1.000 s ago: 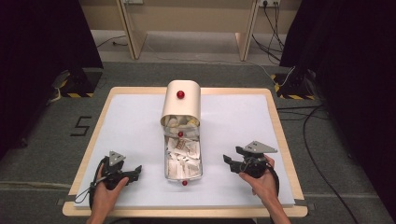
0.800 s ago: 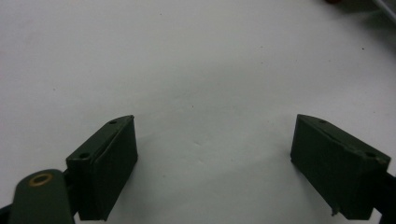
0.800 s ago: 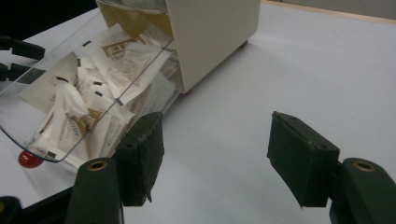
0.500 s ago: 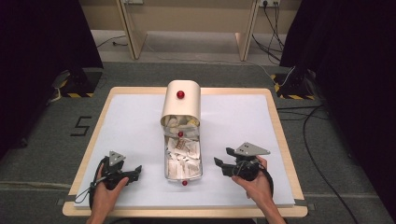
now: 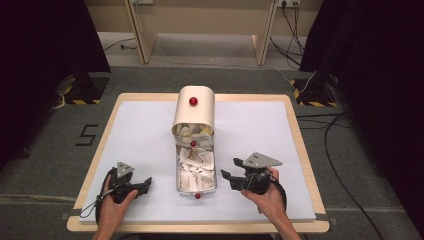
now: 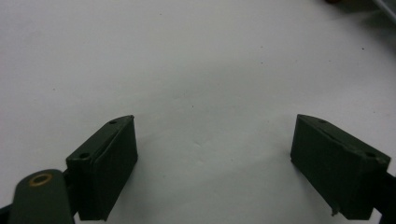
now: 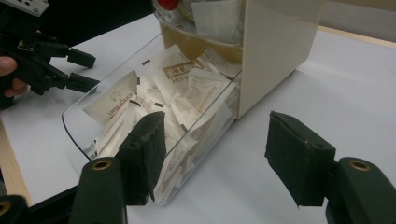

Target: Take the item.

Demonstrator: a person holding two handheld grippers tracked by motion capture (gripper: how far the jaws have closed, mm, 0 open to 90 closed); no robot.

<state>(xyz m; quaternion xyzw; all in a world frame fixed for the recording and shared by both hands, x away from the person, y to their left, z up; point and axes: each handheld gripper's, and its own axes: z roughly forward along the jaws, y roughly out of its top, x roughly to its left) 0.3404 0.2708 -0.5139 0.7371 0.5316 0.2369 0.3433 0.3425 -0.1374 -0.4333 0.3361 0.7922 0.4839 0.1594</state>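
Observation:
A cream box [image 5: 194,112] with a red knob [image 5: 192,101] stands mid-table. Its clear flap [image 5: 179,172] lies open toward me, full of white sachets [image 5: 195,167], and has a red knob [image 5: 197,196] at the near end. My right gripper [image 5: 226,176] hovers just right of the flap, open and pointing at it. In the right gripper view its jaws [image 7: 215,135] are apart with nothing between them, and the flap [image 7: 74,126] and sachets [image 7: 187,93] lie close ahead. My left gripper [image 5: 145,184] rests open on the table left of the flap, over the bare white mat [image 6: 201,70].
The white mat [image 5: 250,125] covers a wooden board [image 5: 300,150]. Cables [image 5: 330,130] and dark curtains lie beyond the right edge. The left gripper [image 7: 51,65] shows far off in the right gripper view, beyond the flap.
My right gripper has moved left toward the clear flap. The left gripper has stayed in place.

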